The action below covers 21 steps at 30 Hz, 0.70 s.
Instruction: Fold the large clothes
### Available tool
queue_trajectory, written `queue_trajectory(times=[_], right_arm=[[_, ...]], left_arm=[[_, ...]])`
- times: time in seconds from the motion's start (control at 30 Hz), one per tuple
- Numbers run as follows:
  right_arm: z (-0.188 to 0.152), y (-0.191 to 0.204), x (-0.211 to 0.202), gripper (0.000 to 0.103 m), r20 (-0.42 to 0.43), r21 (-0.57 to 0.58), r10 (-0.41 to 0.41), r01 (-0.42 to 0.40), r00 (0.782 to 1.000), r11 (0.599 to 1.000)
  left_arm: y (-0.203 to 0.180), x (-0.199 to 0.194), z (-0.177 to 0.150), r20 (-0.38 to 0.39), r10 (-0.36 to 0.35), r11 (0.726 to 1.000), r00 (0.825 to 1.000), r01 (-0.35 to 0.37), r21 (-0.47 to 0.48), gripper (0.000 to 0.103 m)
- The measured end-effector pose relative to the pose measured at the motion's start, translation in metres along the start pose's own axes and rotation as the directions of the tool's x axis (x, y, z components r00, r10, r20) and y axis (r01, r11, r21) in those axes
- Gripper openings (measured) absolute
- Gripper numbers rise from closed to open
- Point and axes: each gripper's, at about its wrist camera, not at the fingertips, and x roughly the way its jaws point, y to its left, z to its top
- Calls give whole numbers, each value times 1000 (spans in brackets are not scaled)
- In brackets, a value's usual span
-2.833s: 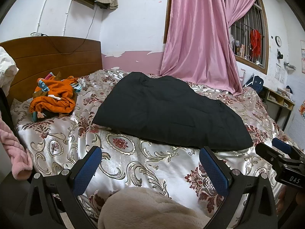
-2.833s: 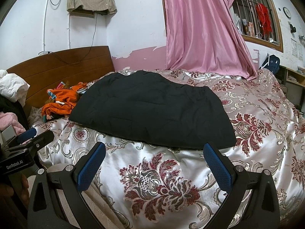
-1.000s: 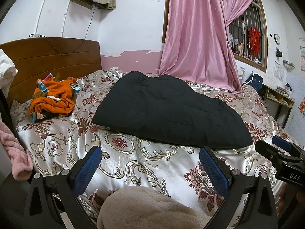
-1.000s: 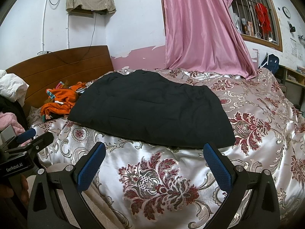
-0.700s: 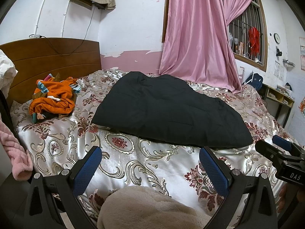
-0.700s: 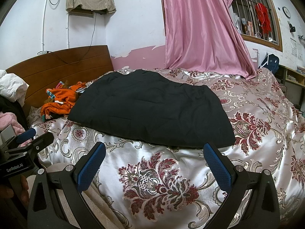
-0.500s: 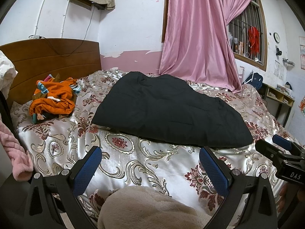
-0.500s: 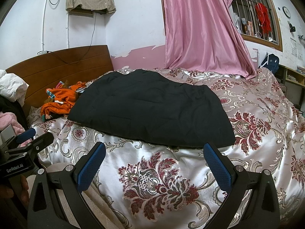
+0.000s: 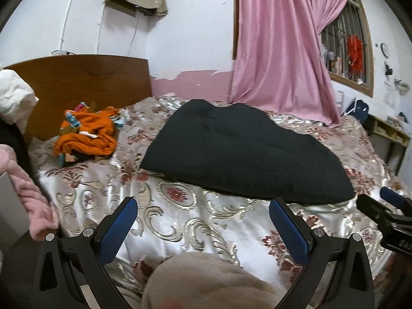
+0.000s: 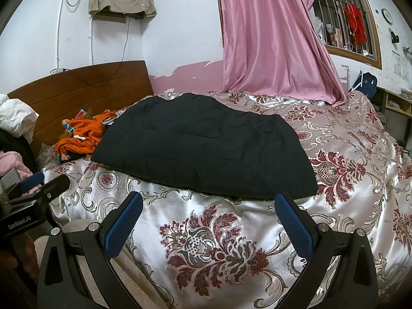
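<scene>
A bed with a floral satin bedspread filled most of both views, backed by a brown wooden headboard and a white wall with a peeling pink band. A pink curtain hung down from the barred window to the far edge of the bed. The black garment lay spread flat across the middle of the bedspread, its near hem running close to the front edge of the bed, just beyond both grippers. A crumpled orange garment sat near the headboard, to the left of the black garment and apart from it. A beige cloth bulged at the very bottom of the left wrist view, beneath the left gripper. That gripper hovered above the front of the bed with its blue-padded fingers spread wide and nothing between them. The right gripper was held the same way, fingers wide apart and gripping nothing, short of the garment's hem. A beige cloth draped over a small shelf sat high on the wall.
</scene>
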Motion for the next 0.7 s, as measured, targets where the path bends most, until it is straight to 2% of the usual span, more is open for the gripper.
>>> queue_trajectory(times=[0.13, 0.3, 0.4, 0.7], right_arm=[[-3, -1, -1, 100, -4, 2, 0, 0, 1000, 1000], [-5, -2, -2, 100, -6, 1, 1, -1, 1000, 1000], [-6, -2, -1, 101, -8, 0, 1, -1, 1000, 1000], [-6, -1, -1, 100, -12, 0, 0, 0, 1000, 1000]], left_arm=[[9, 5, 0, -18, -10, 1000, 1000, 10, -13, 103], [23, 5, 3, -1, -31, 999, 1000, 31, -9, 103], [22, 7, 5, 2, -51, 999, 999, 51, -8, 103], [21, 6, 4, 14, -48, 999, 999, 48, 9, 103]])
